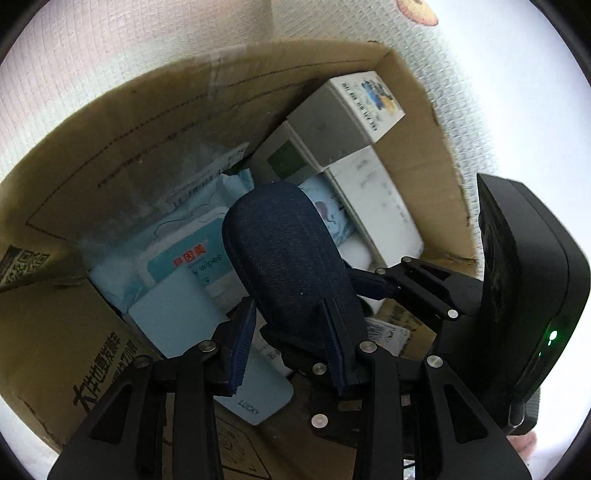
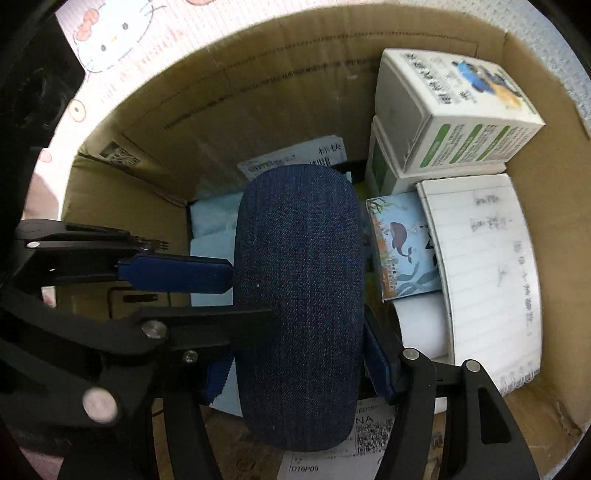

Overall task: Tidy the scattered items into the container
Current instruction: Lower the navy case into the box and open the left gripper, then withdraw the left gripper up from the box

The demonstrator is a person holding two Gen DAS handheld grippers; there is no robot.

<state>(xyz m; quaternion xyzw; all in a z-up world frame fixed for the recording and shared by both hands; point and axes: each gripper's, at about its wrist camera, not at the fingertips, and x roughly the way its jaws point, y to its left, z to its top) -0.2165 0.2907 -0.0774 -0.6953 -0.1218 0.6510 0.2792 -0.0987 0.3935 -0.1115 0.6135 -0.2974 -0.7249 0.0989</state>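
Note:
A dark blue denim case (image 1: pixel 291 251) hangs inside an open cardboard box (image 1: pixel 110 155). My left gripper (image 1: pixel 290 328) is shut on the case's near end, with a ribbed blue pad on each side. In the right wrist view the same case (image 2: pixel 299 295) fills the middle, and my right gripper (image 2: pixel 299 365) is shut across its width. The left gripper's fingers (image 2: pixel 177 273) reach in from the left and press its side. The right gripper's fingers (image 1: pixel 373 284) come in from the right in the left wrist view.
Beneath the case the box (image 2: pixel 258 92) holds a wipes pack (image 1: pixel 192 262), a light blue carton (image 1: pixel 177 317), white-and-green cartons (image 2: pixel 454 110), a whale-print carton (image 2: pixel 402 243) and a lined notebook (image 2: pixel 487 266). A cartoon-print mat (image 2: pixel 122 33) lies around the box.

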